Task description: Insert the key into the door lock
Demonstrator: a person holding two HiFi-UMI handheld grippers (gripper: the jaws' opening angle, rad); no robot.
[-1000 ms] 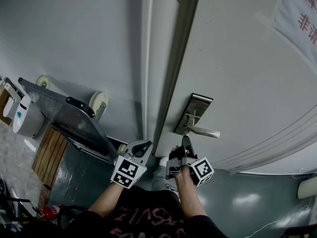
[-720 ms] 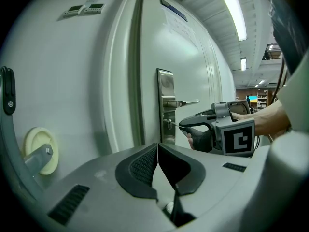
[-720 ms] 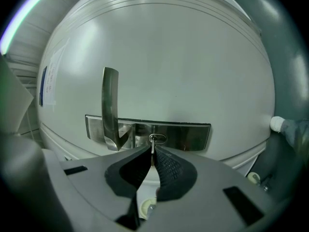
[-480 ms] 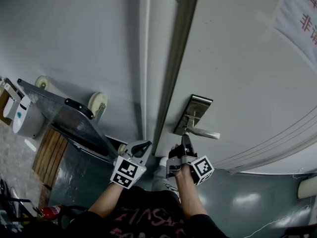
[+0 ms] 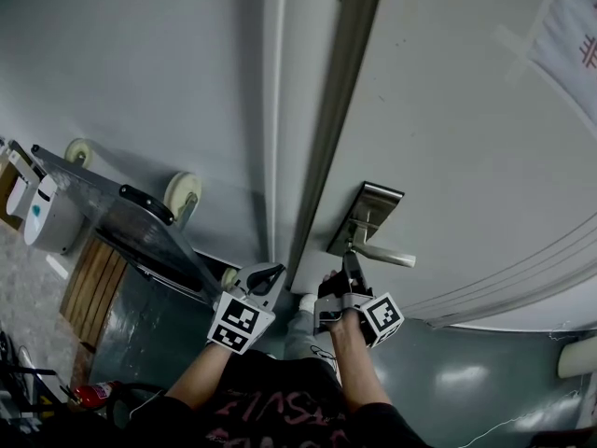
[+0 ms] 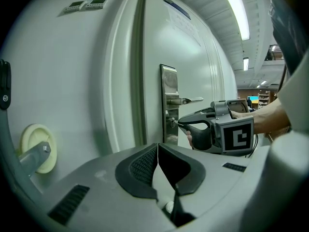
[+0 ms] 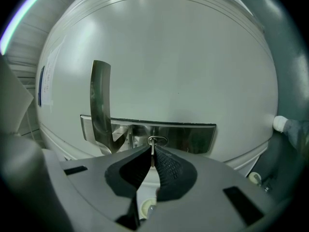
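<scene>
Right claw (image 7: 153,149): closed on the key (image 7: 152,154), with the thin blade pinched edge-on between the pads and pointing away from the claw at the keyhole (image 7: 157,140). Key: tip at the mouth of the keyhole, touching or just entered; the depth cannot be told. Keyhole: small round cylinder in the metal lock plate (image 7: 145,133), just beside the handle (image 7: 101,103), on the pale door (image 7: 183,57). Left claw (image 6: 156,150): closed, pads meeting at the tips with nothing between them; held to the left of the right claw, well apart from the lock and facing it. Step in hand, as judged: seating the key. Handling notes: hold the blade square to the lock plate and in line with the slot. Push straight along the blade, slowly, with no twist until it is fully home. If it binds, back off a little and correct the angle rather than force it, since a thin blade held only by its head may pivot in the pads. Grip firmly and stay clear of the handle. The left claw is not needed and is best kept off the door so the door does not swing.
</scene>
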